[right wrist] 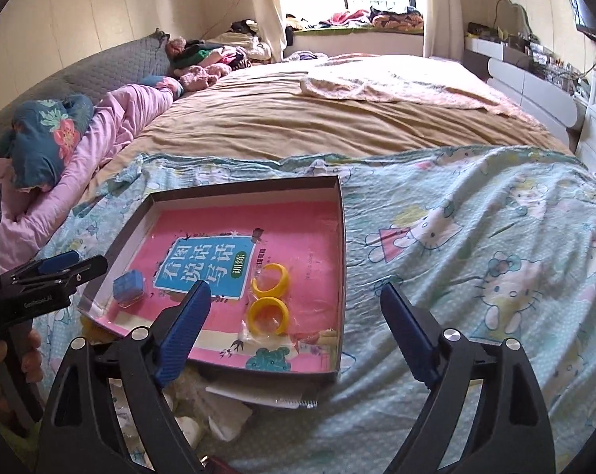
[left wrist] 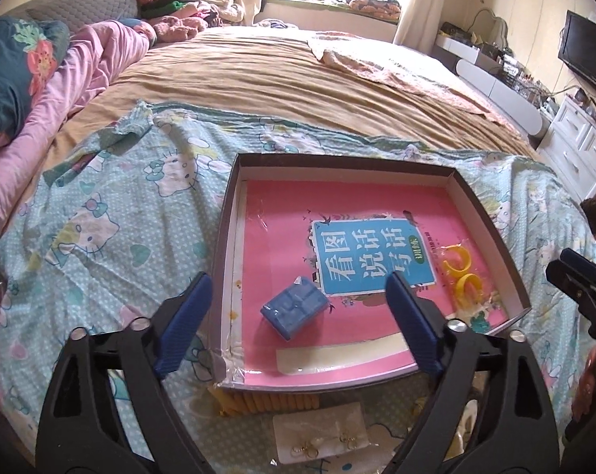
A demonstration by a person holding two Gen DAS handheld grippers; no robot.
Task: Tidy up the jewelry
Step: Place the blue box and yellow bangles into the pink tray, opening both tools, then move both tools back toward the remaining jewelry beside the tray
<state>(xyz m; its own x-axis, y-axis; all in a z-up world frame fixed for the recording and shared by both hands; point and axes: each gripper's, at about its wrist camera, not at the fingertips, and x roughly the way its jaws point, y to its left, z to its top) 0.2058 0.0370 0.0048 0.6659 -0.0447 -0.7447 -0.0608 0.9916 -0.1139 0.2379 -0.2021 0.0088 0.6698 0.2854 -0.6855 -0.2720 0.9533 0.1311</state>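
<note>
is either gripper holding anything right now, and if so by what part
Nothing is held. The left gripper and the right gripper both stand open with nothing between their fingers. The yellow rings and blue box lie loose in the tray.

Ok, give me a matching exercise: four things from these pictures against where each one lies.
Things:
1. blue box
2. yellow hoop earrings
3. gold earrings on a card
4. pink book

Places:
A. on the bedspread, outside the tray's near wall
B. lining the tray floor
C. in the tray, left part
D. in the tray, right part, in clear wrap

Pairs: 1-C, 2-D, 3-A, 4-B
</note>
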